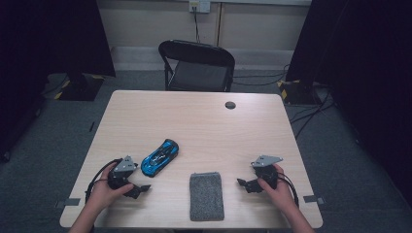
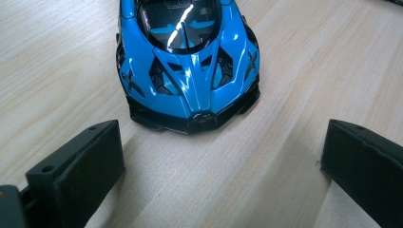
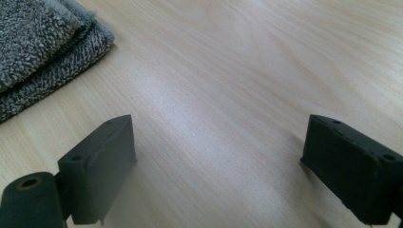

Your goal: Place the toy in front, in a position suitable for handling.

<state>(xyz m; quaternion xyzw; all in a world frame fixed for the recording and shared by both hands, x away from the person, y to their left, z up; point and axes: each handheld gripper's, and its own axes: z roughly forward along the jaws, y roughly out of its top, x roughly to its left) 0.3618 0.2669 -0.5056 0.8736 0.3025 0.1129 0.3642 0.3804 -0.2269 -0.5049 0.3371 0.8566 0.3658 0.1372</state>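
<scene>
High view: pale wood-grain laminate bench [image 1: 209,121] with rounded corners and a small dark round grommet [image 1: 230,105] near its far edge. A glossy blue die-cast toy sports car with black trim [image 1: 160,157] sits left of centre, set diagonally. A grey looped-pile folded cloth, rectangular [image 1: 206,196], lies at the near edge, between the hands. Left tongs [image 1: 138,190] rest on the bench just below the car; right tongs [image 1: 243,183] rest well to the right of the cloth. A black folding metal chair [image 1: 197,65] stands beyond the bench.

Left gripper view: the car's [image 2: 190,71] pointed end faces the camera, near but apart from the blocky matte black jaws, which stand wide apart with bare bench between them.

Right gripper view: jaws likewise wide apart over bare wood grain; the cloth's [image 3: 43,52] nubbly folded edge lies upper left.
</scene>
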